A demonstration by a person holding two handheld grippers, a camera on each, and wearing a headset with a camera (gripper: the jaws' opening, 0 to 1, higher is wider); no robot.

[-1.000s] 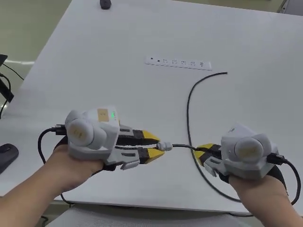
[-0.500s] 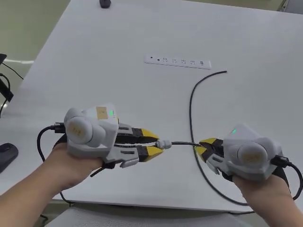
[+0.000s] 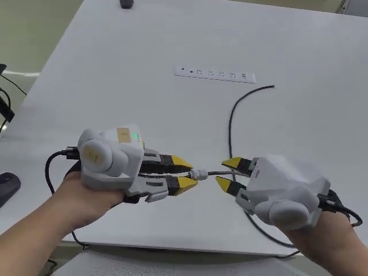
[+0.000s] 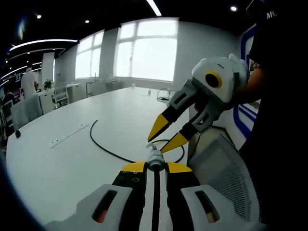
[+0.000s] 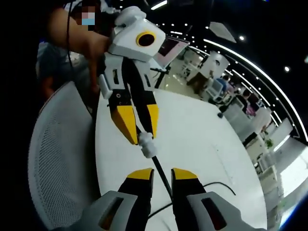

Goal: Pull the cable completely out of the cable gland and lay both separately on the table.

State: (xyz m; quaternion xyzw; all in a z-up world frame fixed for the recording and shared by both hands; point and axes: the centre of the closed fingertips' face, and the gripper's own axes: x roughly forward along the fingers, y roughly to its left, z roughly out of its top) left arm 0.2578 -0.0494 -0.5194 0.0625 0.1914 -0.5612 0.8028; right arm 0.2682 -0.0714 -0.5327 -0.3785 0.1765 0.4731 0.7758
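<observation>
While the left tongs are pinching the cable gland near the front edge of the bench, the right tongs are straddling the cable, spread, with open surface lying beyond.

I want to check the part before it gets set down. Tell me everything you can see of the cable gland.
The cable gland is a small, light grey fitting that looks like plastic, with a rounded, stepped body. It is held above the table, lying roughly level, pinched at the tips of the shut left claw. The black cable comes out of its free end and passes between the jaws of the open right claw.
</observation>
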